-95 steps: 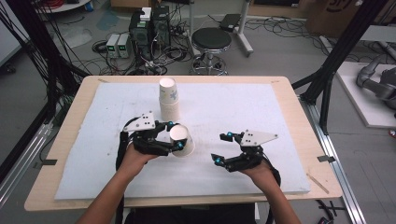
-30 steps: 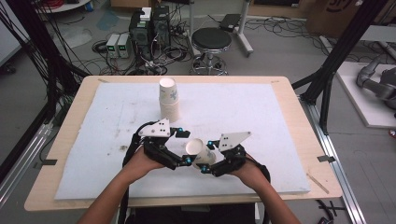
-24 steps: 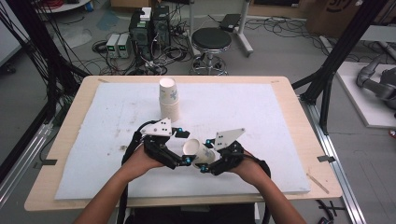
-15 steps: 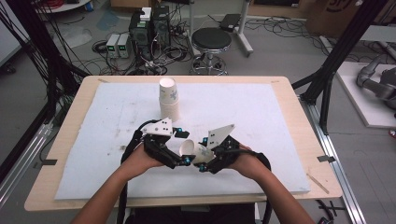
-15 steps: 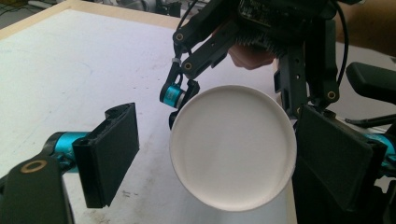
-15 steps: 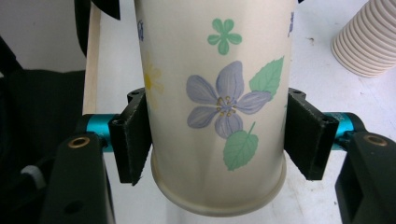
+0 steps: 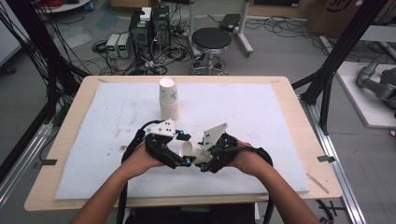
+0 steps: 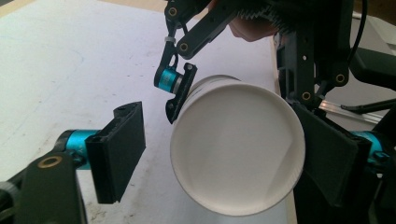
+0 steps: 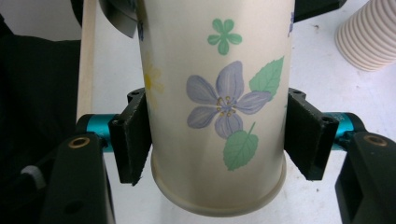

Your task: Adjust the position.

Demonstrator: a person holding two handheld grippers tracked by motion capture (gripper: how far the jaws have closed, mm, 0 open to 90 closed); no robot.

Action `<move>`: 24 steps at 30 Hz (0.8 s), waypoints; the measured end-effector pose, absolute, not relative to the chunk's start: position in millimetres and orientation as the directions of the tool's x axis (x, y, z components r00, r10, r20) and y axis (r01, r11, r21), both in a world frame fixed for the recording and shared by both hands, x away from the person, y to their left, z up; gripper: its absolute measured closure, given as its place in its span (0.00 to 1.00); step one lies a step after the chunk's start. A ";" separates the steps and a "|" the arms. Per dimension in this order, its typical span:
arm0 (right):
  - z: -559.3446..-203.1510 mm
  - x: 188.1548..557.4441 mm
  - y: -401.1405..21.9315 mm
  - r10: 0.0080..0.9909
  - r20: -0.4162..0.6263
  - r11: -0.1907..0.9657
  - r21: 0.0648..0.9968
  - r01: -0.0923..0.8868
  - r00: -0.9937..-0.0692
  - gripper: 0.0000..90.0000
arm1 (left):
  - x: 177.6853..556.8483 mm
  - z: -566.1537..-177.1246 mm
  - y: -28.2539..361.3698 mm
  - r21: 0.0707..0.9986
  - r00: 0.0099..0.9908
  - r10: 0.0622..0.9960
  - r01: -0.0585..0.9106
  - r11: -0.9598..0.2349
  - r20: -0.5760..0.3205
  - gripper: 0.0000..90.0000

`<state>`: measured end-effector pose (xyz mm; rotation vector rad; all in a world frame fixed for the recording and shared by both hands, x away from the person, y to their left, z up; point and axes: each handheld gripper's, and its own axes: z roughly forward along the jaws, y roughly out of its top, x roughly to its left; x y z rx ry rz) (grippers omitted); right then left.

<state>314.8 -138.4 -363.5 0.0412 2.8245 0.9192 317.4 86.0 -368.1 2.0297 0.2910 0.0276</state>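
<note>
The left claw (image 7: 183,150) stands fairly wide around the mouth end of a paper cup (image 7: 190,149); its jaws have just been closing, one pad well clear of the rim (image 8: 236,154), the far one seemingly against it. The cup lies on its side above the white mat (image 7: 261,116) on the table (image 7: 285,84), between both claws. The right claw (image 7: 205,161) grips its flowered wall (image 9: 219,102) near the base, both pads pressed on. A stack of cups (image 7: 169,99) stands upright well behind.

Left gripper (image 7: 183,150) and right gripper (image 7: 201,161) meet tip to tip; left jaws just narrowed, right jaws clamped
</note>
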 end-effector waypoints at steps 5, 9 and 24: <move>-362.4 314.3 -137.9 0.075 -0.152 0.820 0.572 -0.026 -0.986 0.36 | 319.4 -370.1 84.6 0.871 0.972 0.204 0.198 -0.449 -0.116 0.25; -363.0 315.0 -137.7 0.065 -0.157 0.831 0.555 -0.034 -0.985 0.36 | 319.9 -371.2 83.9 0.866 0.978 0.169 0.186 -0.464 -0.119 0.33; -359.7 314.8 -151.3 0.141 -0.138 0.779 0.627 0.024 -0.980 0.23 | 319.4 -373.0 88.9 0.884 0.976 0.186 0.188 -0.428 -0.117 0.41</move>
